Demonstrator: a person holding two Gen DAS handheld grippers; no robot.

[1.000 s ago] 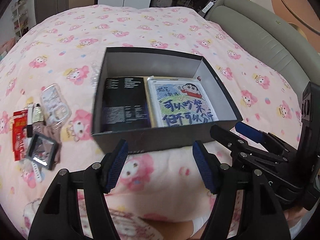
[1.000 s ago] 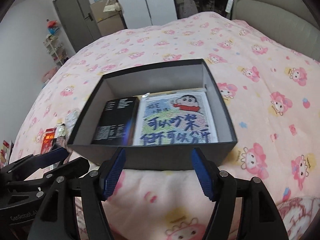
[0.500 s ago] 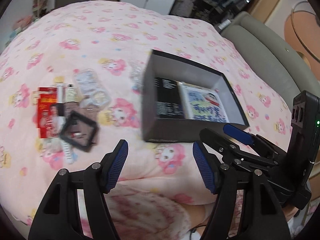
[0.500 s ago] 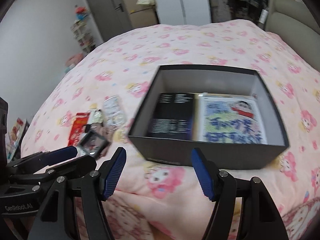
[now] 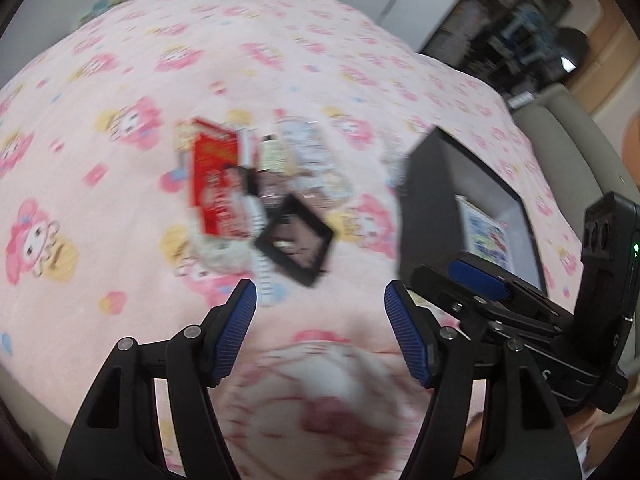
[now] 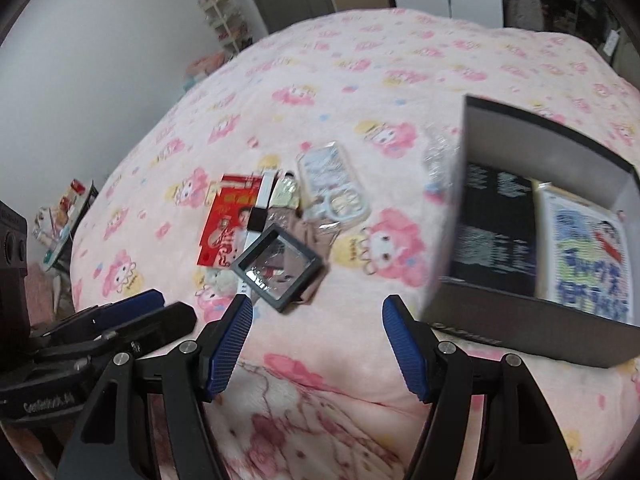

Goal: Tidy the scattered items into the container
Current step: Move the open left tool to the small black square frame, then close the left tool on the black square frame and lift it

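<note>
Bed (image 6: 360,64): covered by a pink blanket printed with cartoon characters; carries all items listed below.

Container: black box (image 6: 516,336), open-topped, grey inside, standing on the bed to the right of the loose items. Contents: a black printed booklet (image 6: 496,232) lying flat on the left of the floor, a colourful cartoon picture (image 6: 588,256) flat beside it on the right. In the left wrist view the black box (image 5: 428,216) is blurred and partly hidden behind the other gripper.

Scattered items, grouped in one cluster well apart from the box:
- red packet (image 6: 228,224), flat, at the cluster's left.
- white strip with a black block (image 6: 260,204), lying across the packet's right edge.
- clear phone case (image 6: 332,184), at the far right of the cluster.
- black square frame (image 6: 276,268), nearest the grippers, tilted cornerwise, resting on what seems to be a brownish cloth, though blur makes that uncertain.

Left gripper (image 5: 320,336): fingers spread wide, holding nothing, above the blanket just short of the cluster.

Right gripper (image 6: 318,344): fingers spread wide, holding nothing, between cluster and box, near the frame.
</note>
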